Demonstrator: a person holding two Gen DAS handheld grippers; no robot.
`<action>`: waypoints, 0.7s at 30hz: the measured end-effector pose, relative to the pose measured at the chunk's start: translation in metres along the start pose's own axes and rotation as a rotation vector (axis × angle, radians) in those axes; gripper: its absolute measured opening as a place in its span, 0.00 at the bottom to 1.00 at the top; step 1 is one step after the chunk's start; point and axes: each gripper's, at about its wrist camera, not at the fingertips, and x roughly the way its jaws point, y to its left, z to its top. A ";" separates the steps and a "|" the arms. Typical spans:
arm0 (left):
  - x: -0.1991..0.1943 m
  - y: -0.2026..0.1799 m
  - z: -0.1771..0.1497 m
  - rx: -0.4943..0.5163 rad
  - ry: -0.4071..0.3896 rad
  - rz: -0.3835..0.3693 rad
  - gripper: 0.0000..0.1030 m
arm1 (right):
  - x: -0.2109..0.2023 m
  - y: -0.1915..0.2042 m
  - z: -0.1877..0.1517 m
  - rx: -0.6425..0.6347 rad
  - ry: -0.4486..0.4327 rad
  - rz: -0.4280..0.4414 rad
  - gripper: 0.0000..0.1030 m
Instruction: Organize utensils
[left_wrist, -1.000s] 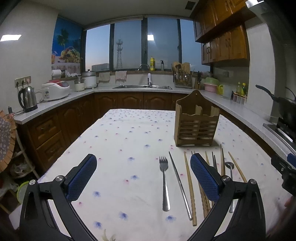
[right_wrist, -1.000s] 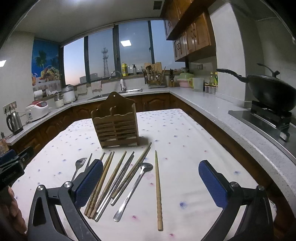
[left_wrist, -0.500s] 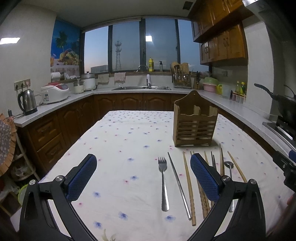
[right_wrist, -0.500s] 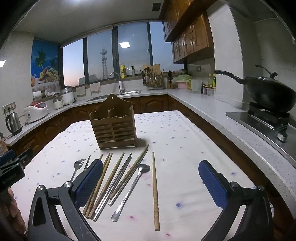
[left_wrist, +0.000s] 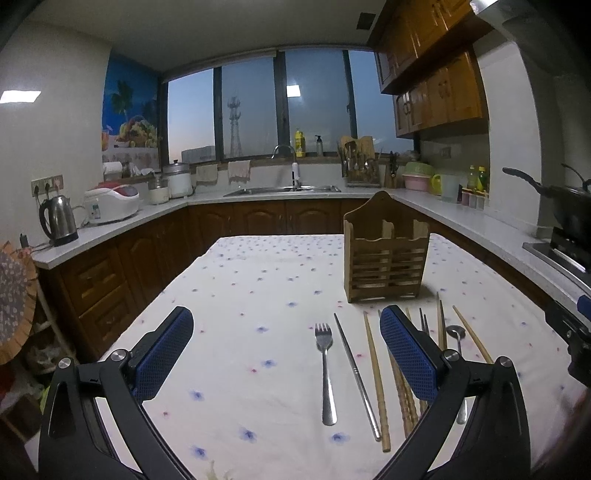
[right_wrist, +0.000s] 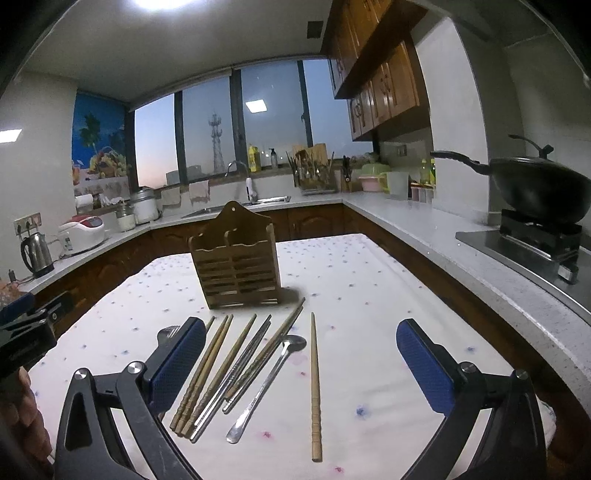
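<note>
A wooden slatted utensil holder stands upright on the flower-print tablecloth. In front of it lie a metal fork, a metal chopstick, several wooden chopsticks and a metal spoon. One wooden chopstick lies apart to the right. My left gripper hovers open above the cloth, the fork just inside its right finger. My right gripper is open over the chopstick pile, spoon and single chopstick between its fingers. Neither holds anything.
The table sits in a U-shaped kitchen with counters on three sides. A kettle and rice cooker stand left, a sink at the back, a wok on a stove right.
Both views have tilted upward slightly, so the holder and utensils sit lower in frame. Nothing on the table has moved and both grippers stay open.
</note>
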 end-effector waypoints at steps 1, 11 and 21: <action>0.000 -0.001 0.000 0.002 -0.001 -0.001 1.00 | -0.001 0.000 0.000 -0.002 -0.002 0.000 1.00; -0.001 -0.002 -0.002 0.004 0.001 -0.006 1.00 | -0.002 0.002 -0.002 -0.007 0.000 0.001 1.00; -0.001 -0.004 -0.003 0.003 0.006 -0.011 1.00 | -0.002 0.005 -0.001 -0.013 0.010 -0.003 1.00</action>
